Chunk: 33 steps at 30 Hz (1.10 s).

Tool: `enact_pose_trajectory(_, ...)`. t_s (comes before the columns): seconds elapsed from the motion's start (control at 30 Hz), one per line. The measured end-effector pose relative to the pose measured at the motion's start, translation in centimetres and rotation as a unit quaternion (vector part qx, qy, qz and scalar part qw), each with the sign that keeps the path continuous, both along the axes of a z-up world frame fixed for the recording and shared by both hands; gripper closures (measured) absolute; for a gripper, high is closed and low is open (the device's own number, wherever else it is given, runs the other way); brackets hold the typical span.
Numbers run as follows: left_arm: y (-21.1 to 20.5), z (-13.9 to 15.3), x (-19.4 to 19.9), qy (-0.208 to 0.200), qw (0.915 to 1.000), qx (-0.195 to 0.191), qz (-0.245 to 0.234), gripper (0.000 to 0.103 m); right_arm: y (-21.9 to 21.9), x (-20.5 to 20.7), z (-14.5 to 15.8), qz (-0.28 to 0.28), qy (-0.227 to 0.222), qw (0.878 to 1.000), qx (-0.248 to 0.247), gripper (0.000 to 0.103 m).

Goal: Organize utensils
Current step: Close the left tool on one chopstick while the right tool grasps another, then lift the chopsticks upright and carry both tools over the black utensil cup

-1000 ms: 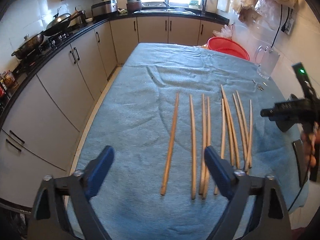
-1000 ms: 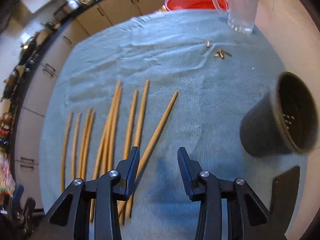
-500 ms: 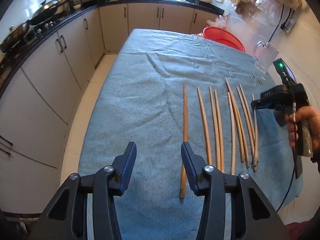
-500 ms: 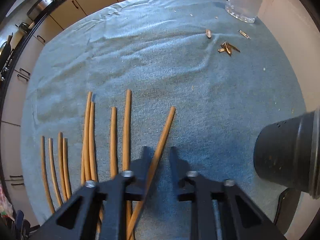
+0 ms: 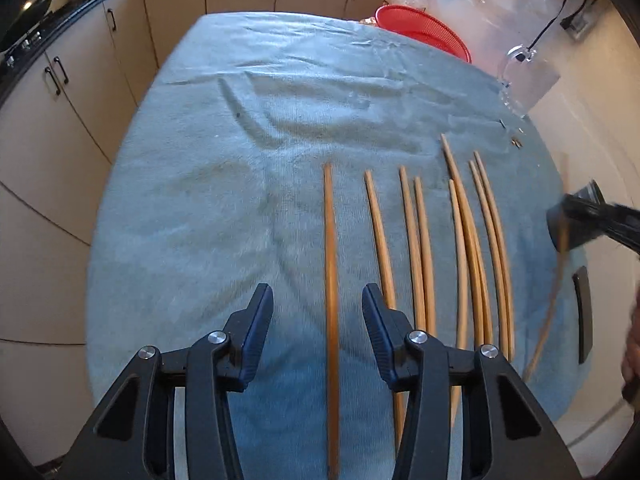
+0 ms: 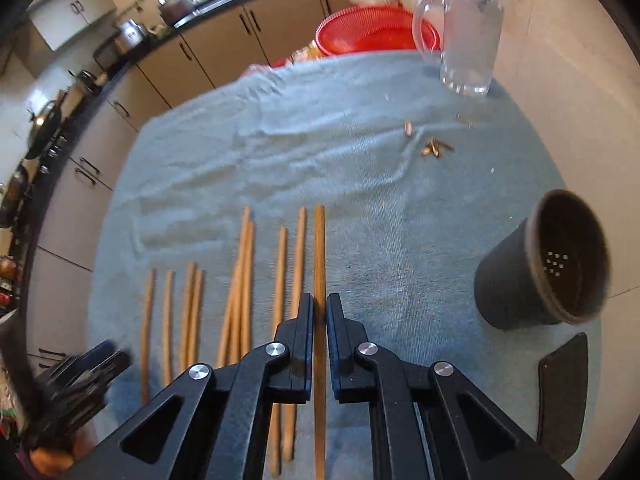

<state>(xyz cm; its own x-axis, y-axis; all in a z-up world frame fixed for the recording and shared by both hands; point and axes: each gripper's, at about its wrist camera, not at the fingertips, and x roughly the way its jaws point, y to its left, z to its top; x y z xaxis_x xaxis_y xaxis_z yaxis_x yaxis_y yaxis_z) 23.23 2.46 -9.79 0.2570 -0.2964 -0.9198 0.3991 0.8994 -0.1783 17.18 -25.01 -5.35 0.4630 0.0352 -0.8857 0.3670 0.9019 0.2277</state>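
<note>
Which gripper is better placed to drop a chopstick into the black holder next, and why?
Right. The right gripper is shut on a chopstick, near the holder. The left gripper only straddles one.

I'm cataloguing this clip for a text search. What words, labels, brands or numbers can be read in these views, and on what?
None: no readable text in either view.
The dark perforated plastic utensil cup, clear glass pitcher and wooden chopsticks show no print.
</note>
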Motion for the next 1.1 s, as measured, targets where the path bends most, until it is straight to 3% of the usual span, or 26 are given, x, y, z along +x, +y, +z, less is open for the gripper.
enact_pose_trajectory(0.1,-1.0,-1.1,1.1,0.01,0.9997,0.017,-0.012,0.058,0.4,-1.3,1.6,0.005,-0.02,1.0,0.002,0.096)
enact_pose_trajectory(0.3,-3.3,-2.0,2.2,0.004,0.9979,0.054,-0.035,0.072,1.2,-2.7,3.6,0.01,-0.047,0.999,0.002,0.096)
enact_pose_trajectory(0.43,-3.8,-2.3,2.9,0.001,0.9975,0.062,-0.034,0.097,1.8,-3.4,4.8,0.018,-0.064,0.998,-0.004,0.096)
enact_pose_trajectory(0.5,-3.5,-2.0,2.9,0.005,0.9985,0.045,-0.029,0.097,2.1,-3.6,5.3,0.022,-0.072,0.997,-0.009,0.096)
enact_pose_trajectory(0.77,-1.5,2.1,0.9,-0.046,0.9989,-0.008,-0.007,0.097,2.8,-4.6,7.0,0.035,-0.101,0.994,-0.022,0.096)
enact_pose_trajectory(1.1,0.3,7.3,-2.2,-0.102,0.9941,-0.032,0.015,0.097,2.8,-5.7,8.3,0.046,-0.126,0.991,-0.024,0.096)
